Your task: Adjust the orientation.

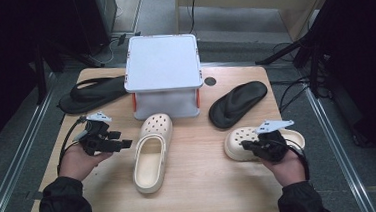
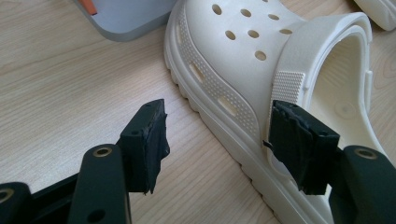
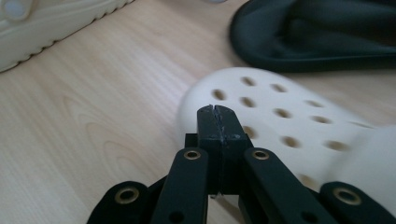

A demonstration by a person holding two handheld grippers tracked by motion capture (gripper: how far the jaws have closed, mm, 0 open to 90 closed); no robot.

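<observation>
Fingers [image 2: 144, 144] of your left gripper [image 1: 126, 144] stand spread with nothing pinched between them; those of your right gripper [image 3: 218, 125] are pressed together on nothing, tips poised just over the toe of the nearer clog.

Worktop [image 1: 206, 185]: pale wood, smooth, so a foam sole will likely slide on it if you push rather than lift.

Storage box [image 1: 164, 75]: white-lidded, at the rear centre, with a black flip-flop [image 1: 92, 94] to its left and a second black flip-flop [image 1: 237, 103] to its right.

Centre clog [image 1: 152, 153]: cream, toe towards the box, opening towards you, lying just beside your left gripper. In the left gripper view one finger sits against the textured end of the heel strap [image 2: 287, 84], the other over bare wood.

Right clog [image 1: 243, 143]: cream, perforated toe pointing left, partly behind your right hand [image 1: 286, 168].

Handling, as a judgement: both clogs look like moulded foam, light, springy and unbreakable, with a matte skin that should grip well. Take hold across the side wall at the collar, or on the strap where it is ribbed; the rounded toe gives closed fingers no purchase, so yours must open first.
</observation>
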